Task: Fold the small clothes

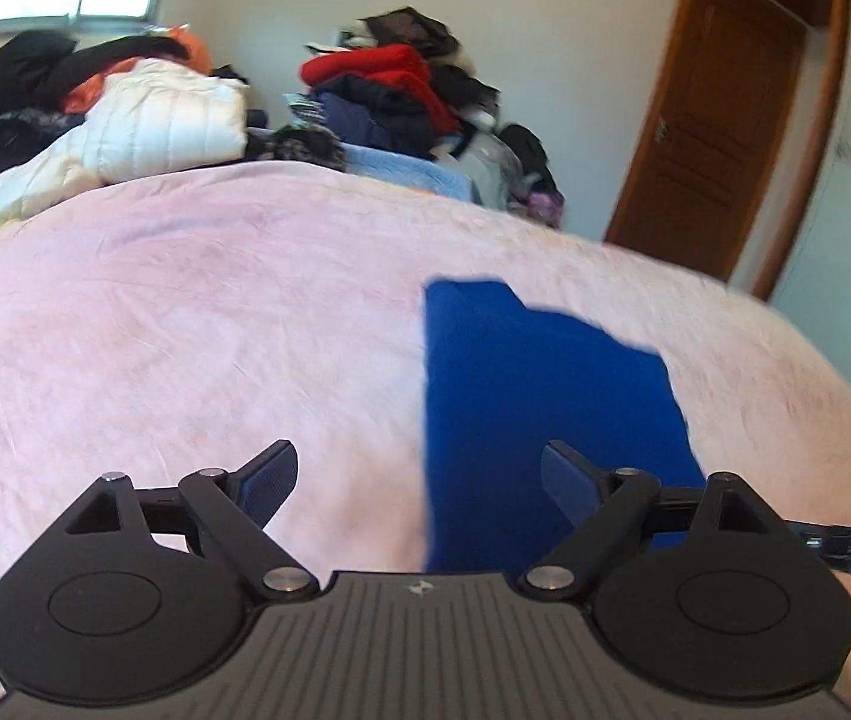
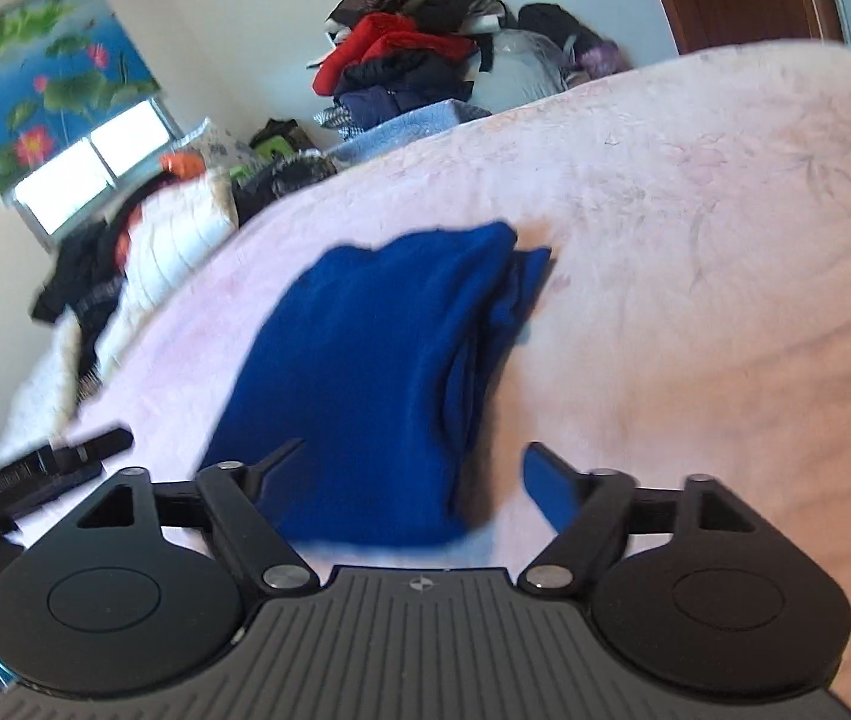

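Blue garment (image 2: 365,372) folded flat on pink blanket (image 1: 185,312). Left gripper (image 1: 419,474) wide, empty. Right gripper (image 2: 413,471) wide, empty, above garment.

The near edge of the blue garment (image 2: 365,372) slips under the right claw's (image 2: 413,480) housing. Both views smear with motion, so its folds blur. Far beyond the claw, the clothes heap (image 1: 401,90) stays indistinct.
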Demonstrator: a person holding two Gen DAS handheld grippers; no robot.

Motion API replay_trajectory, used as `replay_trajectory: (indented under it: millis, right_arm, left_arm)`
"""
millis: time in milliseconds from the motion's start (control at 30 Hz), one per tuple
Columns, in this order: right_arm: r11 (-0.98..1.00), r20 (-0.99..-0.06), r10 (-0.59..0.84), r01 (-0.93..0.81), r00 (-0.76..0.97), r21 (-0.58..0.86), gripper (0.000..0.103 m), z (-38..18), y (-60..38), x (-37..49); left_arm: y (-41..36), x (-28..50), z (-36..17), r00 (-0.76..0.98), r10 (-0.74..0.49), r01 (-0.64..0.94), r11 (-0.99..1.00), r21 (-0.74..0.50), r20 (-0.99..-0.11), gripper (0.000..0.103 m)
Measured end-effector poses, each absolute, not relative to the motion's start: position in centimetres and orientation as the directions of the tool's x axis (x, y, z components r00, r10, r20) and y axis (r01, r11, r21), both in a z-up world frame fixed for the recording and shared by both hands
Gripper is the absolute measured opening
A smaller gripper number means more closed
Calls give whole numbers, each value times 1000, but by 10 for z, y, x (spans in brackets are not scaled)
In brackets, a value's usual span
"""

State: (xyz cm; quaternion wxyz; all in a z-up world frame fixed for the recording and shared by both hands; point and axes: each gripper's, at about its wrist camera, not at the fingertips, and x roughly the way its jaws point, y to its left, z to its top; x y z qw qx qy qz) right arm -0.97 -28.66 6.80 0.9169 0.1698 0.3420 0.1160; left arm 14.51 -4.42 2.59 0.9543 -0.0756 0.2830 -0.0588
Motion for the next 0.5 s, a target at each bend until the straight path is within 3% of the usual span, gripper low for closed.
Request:
replay_trajectory:
  millis: [167,300,400,500]
  right_arm:
    - [985,-668,165,-85,726,150,80,34,-247,-24]
    - [997,-659,70,-27,749,74,101,22,-240,-29]
    - [1000,-638,-18,8,770,-19,102,14,-229,-31]
    - [998,-635,-52,53,770,-18,102,13,-224,-31]
  left_arm:
    - [-63,138,-17,772,-125,96,992,-81,-623,89]
    - [-74,134,-31,770,-75,121,992,29,-634,98]
    - [-74,140,-32,763,-69,106,994,19,-643,103]
    - [-75,141,-34,764,-64,101,995,21,-641,103]
